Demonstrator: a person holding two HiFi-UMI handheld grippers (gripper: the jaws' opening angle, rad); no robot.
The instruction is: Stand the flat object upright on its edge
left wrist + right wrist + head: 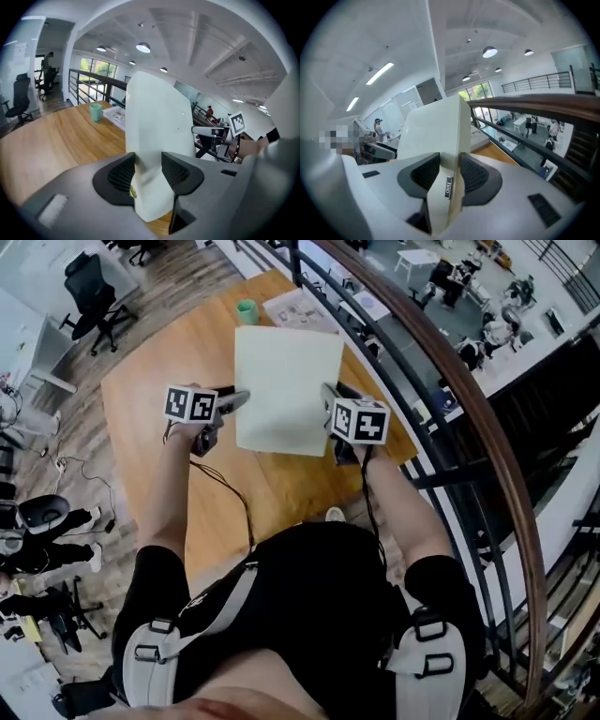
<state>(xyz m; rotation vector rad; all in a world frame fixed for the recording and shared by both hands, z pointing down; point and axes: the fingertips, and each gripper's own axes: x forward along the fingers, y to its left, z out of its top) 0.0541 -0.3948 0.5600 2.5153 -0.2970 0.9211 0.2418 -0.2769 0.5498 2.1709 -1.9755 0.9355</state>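
A flat white slab (pixel 286 390) is held above the wooden table (pixel 150 427) between both grippers, its broad face turned up toward the head camera. My left gripper (pixel 240 399) grips its left edge; in the left gripper view the slab (pixel 157 117) fills the gap between the pads (pixel 123 174) and both touch it. My right gripper (pixel 329 396) is shut on the opposite edge. In the right gripper view the slab (pixel 436 131) rises from between the pads (pixel 474 176), with a small label on its rim. The slab's lower edge hangs a little above the tabletop.
A green cup (pixel 246 310) and a printed sheet (pixel 302 309) lie at the table's far end. A dark curved railing (pixel 450 362) runs close along the right side, with a drop beyond it. An office chair (pixel 94 296) stands far left.
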